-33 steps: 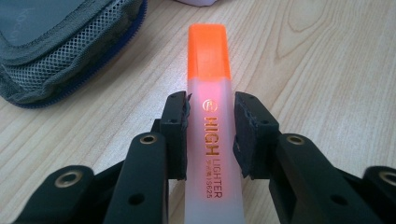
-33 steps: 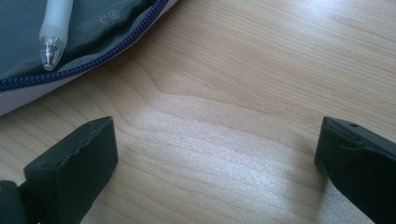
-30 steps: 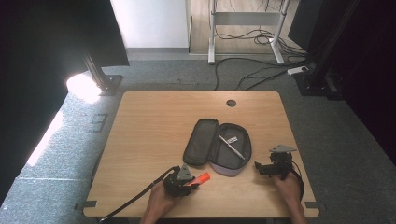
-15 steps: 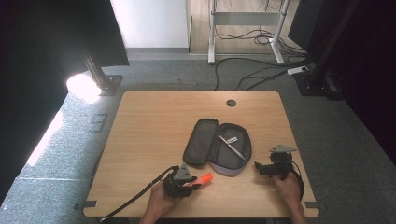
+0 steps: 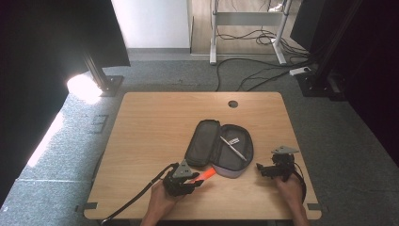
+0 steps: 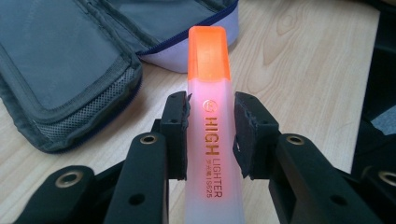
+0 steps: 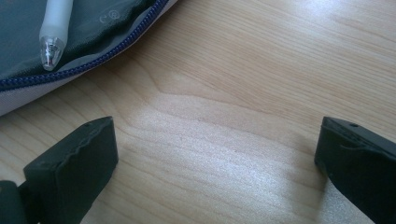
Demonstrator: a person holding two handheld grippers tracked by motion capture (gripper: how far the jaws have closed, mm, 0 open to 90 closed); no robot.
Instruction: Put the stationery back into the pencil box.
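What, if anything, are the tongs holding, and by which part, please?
The left tongs grip the orange highlighter mid-barrel; the right tongs hold nothing.

A lab-like workroom: bare wooden table [image 5: 150, 141], grey carpet [image 5: 155, 84], loose cables [image 5: 254, 77], dark screens [image 5: 56, 42] around.

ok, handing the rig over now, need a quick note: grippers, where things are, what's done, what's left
Left gripper: shut on the orange highlighter, cap end pointing toward the pencil case.
Right gripper: open, nothing between the jaws, just right of the case over bare table.
Case lies unzipped mid-table; a pen lies in its right half.
Done: highlighter picked up.
Left, probably: place the highlighter in the case and then zip it shut.
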